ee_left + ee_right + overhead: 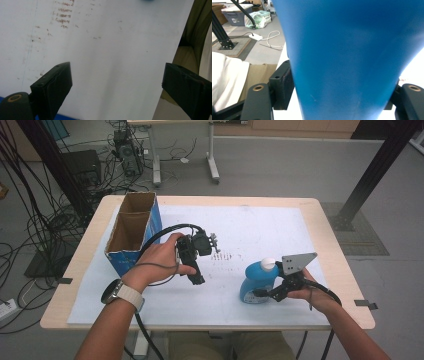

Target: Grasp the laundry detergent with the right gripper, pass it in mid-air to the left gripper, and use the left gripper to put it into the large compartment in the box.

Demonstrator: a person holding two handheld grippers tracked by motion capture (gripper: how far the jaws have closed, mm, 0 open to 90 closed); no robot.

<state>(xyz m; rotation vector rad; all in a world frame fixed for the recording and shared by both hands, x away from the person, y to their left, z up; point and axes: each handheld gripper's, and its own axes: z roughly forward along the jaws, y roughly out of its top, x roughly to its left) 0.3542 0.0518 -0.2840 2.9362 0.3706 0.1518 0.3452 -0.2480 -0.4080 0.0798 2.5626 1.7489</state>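
Note:
A blue bottle [254, 284] with a white cap [268, 264] stands upright on the white sheet at the right front of the table. My right gripper [263, 294] comes at it from the right, low on its body. In the right gripper view the blue bottle [347, 55] sits between the jaws of my right gripper [342, 100], and both press against its sides. My left gripper [198, 279] is held above the middle of the sheet, apart from the bottle. In its own view the left gripper [117, 87] is open with nothing between its jaws.
An open cardboard box [131, 227] with blue sides stands at the table's left rear. The white sheet [260, 220] covers most of the tabletop and carries faint brown marks [222, 255]. Black frame posts and many cables stand on the floor beyond the table.

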